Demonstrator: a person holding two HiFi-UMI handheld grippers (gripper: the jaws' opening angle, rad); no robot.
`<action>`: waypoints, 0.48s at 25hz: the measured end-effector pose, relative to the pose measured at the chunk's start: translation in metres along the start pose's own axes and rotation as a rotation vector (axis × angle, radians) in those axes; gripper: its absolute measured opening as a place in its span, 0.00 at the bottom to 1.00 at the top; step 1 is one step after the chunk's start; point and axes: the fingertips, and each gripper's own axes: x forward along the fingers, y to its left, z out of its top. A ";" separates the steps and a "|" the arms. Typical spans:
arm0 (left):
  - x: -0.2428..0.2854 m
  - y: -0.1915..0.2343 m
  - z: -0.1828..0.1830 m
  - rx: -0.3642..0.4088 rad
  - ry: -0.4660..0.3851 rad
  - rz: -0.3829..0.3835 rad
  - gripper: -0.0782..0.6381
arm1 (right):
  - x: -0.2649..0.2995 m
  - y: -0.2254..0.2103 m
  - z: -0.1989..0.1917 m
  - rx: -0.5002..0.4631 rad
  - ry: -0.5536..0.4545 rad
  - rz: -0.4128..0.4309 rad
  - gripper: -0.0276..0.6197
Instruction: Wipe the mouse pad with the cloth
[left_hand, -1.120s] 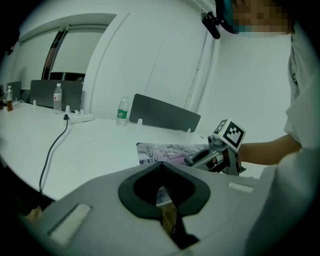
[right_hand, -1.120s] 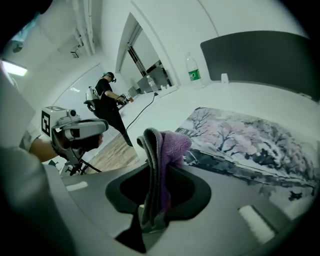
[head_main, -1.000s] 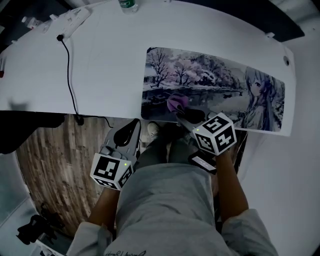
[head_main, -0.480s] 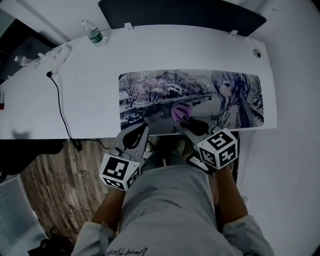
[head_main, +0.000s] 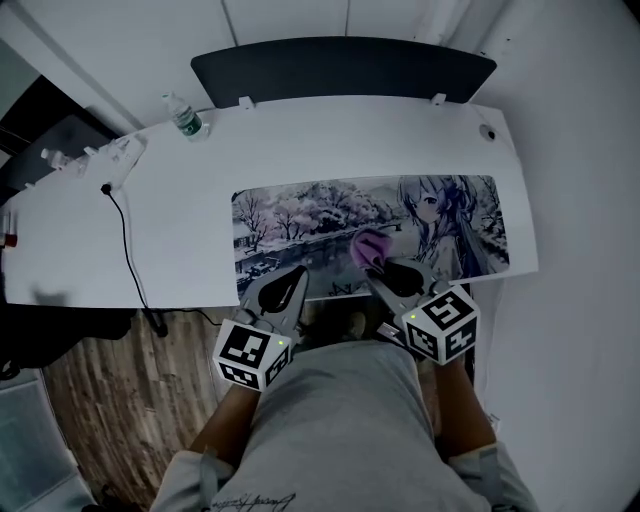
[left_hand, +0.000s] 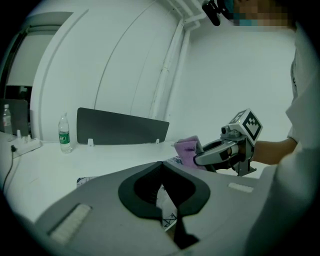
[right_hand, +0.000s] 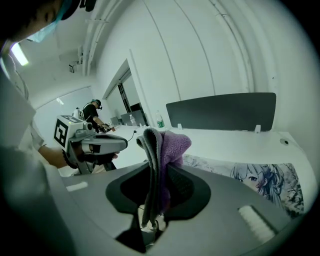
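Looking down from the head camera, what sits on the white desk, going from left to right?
A white power strip → water bottle → mouse pad.

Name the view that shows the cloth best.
Right gripper view: the purple cloth stands close up, clamped by the right gripper. Head view shows only a small purple patch over the mouse pad; left gripper view, a small distant bit.

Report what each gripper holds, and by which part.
Right gripper: the purple cloth, clamped by its lower folds, bunched top sticking out past the jaws. Left gripper: nothing, jaws shut.
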 end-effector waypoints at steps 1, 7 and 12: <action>0.001 0.000 0.003 0.007 -0.001 0.001 0.13 | -0.002 -0.002 0.002 0.001 -0.009 -0.001 0.18; -0.002 -0.005 0.009 0.026 0.003 0.001 0.13 | -0.009 -0.007 0.005 0.021 -0.033 -0.012 0.18; -0.001 -0.009 0.005 0.023 0.015 0.000 0.13 | -0.010 -0.004 0.005 0.015 -0.036 -0.001 0.18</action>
